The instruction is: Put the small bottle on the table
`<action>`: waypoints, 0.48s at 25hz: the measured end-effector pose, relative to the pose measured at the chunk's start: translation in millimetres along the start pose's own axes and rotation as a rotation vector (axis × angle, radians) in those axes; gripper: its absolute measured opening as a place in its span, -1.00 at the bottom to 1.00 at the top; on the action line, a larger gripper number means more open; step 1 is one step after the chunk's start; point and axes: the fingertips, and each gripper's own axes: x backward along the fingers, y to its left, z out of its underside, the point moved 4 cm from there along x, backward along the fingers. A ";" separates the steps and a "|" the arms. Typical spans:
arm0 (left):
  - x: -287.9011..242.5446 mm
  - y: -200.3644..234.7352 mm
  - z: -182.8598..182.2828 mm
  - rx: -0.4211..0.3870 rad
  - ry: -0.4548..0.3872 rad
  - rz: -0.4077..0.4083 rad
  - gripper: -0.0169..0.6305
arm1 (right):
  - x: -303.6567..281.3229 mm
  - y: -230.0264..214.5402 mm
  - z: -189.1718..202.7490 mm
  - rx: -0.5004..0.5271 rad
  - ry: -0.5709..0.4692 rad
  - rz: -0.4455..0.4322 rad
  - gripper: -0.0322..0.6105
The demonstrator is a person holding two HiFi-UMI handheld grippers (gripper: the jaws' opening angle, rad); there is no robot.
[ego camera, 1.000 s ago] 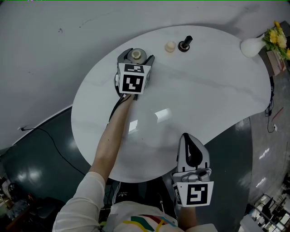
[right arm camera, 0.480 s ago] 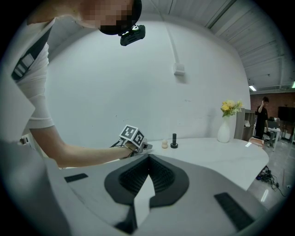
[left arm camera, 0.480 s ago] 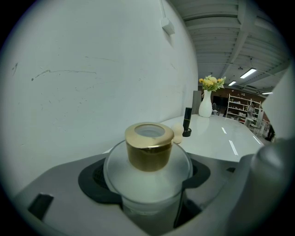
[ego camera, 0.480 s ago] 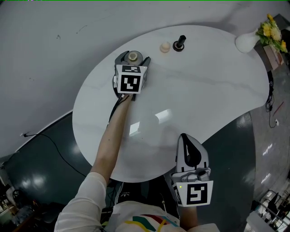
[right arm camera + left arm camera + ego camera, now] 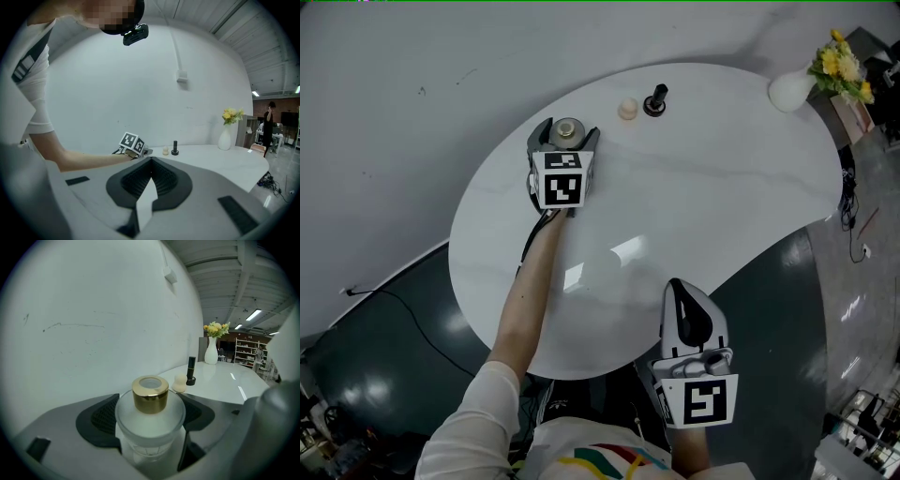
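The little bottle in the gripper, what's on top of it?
A shiny gold cap sits on the small bottle. The left gripper covers its sides, so its bottom cannot be seen.

**Arrangement on the tabletop**

Small bottle (image 5: pixel 565 129) between the jaws of the left hand-held gripper (image 5: pixel 566 137), at the far left of the tabletop (image 5: pixel 703 187). Knob (image 5: pixel 627 110) and post (image 5: pixel 655 100) side by side to its right. Vase (image 5: pixel 790 89) at the far right. Right hand-held gripper (image 5: pixel 679 287) at the near edge.

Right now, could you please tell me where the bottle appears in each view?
Head view: bottle upper left, between the left hand-held gripper's jaws.
Left gripper view: low centre, held between the jaws.
Right gripper view: not discernible, behind the marker cube.
Shared landmark: the vase.
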 end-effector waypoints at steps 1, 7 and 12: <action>2.9 1.8 -2.9 0.004 -0.011 -0.006 0.15 | 1.1 0.5 -2.6 0.002 -0.002 0.003 -0.87; 26.3 2.9 -30.9 0.014 -0.073 -0.011 0.15 | 10.8 0.9 -23.5 0.042 -0.036 0.022 -0.87; 52.2 6.1 -60.6 0.014 -0.129 -0.009 0.15 | 20.8 4.7 -51.4 0.072 -0.096 0.036 -0.87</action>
